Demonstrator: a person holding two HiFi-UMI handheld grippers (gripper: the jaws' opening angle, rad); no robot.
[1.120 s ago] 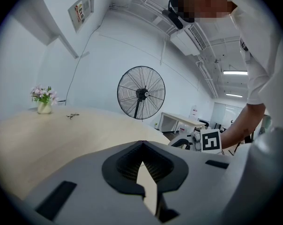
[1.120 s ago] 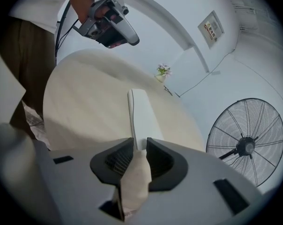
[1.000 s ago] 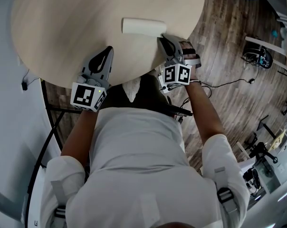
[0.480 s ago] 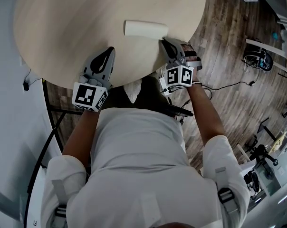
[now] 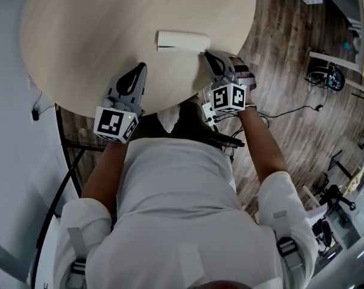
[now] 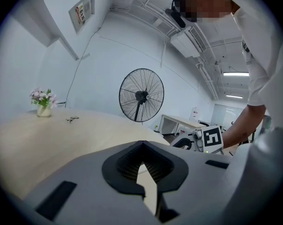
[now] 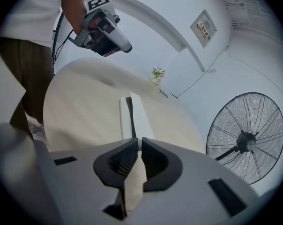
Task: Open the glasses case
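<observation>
- Right gripper (image 7: pixel 137 139): jaws almost together, just a thin slit left at the tips. I can't see anything between them, and the tips sit right at the near end of the glasses case.
- Left gripper (image 6: pixel 141 143): tips closed on each other, holding nothing. It hovers over the table edge, well apart from the case.
- Table (image 5: pixel 97 35): big, round, light wood.
- Fan (image 6: pixel 141 96): black pedestal fan standing past the table's far side.
- Glasses case (image 5: pixel 183 40): white, lying flat on the table near the rim on the person's right, with a dark seam running along its length.
- Vase of flowers (image 6: pixel 43 108): tiny, at the far edge of the table.
</observation>
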